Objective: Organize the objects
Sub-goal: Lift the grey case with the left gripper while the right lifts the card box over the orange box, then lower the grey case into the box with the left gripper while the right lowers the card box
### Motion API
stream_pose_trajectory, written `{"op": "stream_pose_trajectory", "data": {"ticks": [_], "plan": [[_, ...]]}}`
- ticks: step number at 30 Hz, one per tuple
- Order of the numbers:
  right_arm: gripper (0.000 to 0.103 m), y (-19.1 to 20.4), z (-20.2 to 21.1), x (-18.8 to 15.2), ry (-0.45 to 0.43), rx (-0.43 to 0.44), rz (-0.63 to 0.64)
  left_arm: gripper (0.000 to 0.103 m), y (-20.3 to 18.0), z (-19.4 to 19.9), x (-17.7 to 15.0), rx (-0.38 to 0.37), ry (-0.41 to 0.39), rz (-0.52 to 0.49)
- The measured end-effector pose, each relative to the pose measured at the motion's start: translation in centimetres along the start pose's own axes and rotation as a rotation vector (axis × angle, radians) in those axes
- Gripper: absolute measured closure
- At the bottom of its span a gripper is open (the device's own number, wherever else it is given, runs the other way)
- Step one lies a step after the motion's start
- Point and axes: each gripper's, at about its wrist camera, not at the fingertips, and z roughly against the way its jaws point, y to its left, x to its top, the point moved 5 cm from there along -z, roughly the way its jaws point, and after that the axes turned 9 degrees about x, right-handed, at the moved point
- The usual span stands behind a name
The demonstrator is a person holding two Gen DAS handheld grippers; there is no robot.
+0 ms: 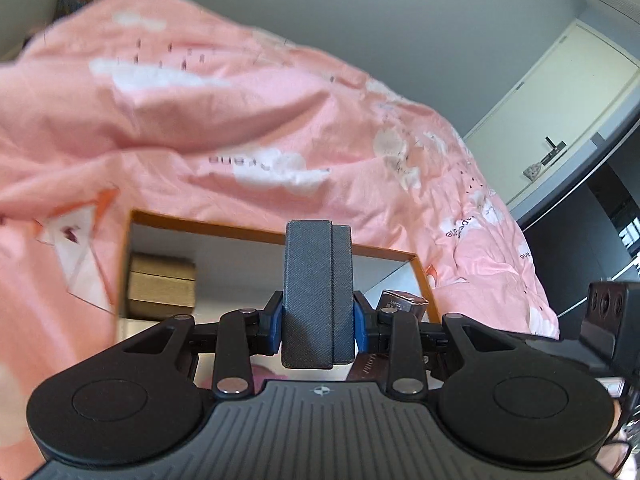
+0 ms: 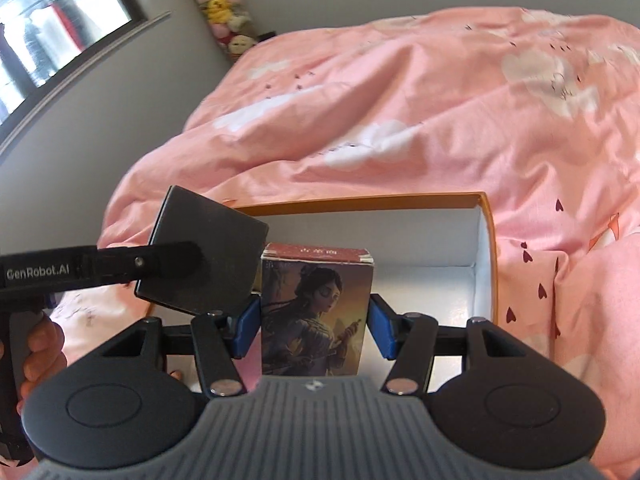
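Note:
My left gripper is shut on a dark grey textured box, which stands upright between its blue pads. My right gripper is shut on an illustrated card box that shows a painted figure and has a red top. Both are held over an open orange box with a white inside, which lies on a pink duvet. The right wrist view shows the left gripper's finger on the dark grey box, close to the left of the card box. A tan box sits inside the orange box.
The pink duvet is rumpled all around the orange box. A person's hand holds the left tool's handle. Grey walls, a cream door and a stack of plush toys stand behind the bed. A window is at the upper left.

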Motion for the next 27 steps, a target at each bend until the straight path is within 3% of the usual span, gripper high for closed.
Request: {"op": "stream_pose_trajectory", "data": {"ticks": [7, 15, 21, 26, 27], "plan": [[0.044, -3.2, -4.1, 0.5, 0.044, -0.031, -0.075, 0.065, 1.9, -6.2, -1.1, 0.035, 0.126, 0.080], [0.044, -4.8, -7.0, 0.6, 0.089, -0.024, -0.125, 0.065, 3.6, -9.0, -1.6, 0.071, 0.163, 0.111], [0.044, -4.8, -8.4, 0.7, 0.121, -0.068, -0.080, 0.064, 3.5, -9.3, -1.7, 0.146, 0.161, 0.050], [0.044, -5.0, -9.2, 0.6, 0.148, -0.093, -0.069, 0.038, 3.3, -8.5, -1.5, 0.215, 0.123, -0.007], [0.044, -5.1, -9.3, 0.5, 0.150, -0.096, -0.068, 0.038, 3.3, -8.3, -1.5, 0.221, 0.119, -0.019]]}}
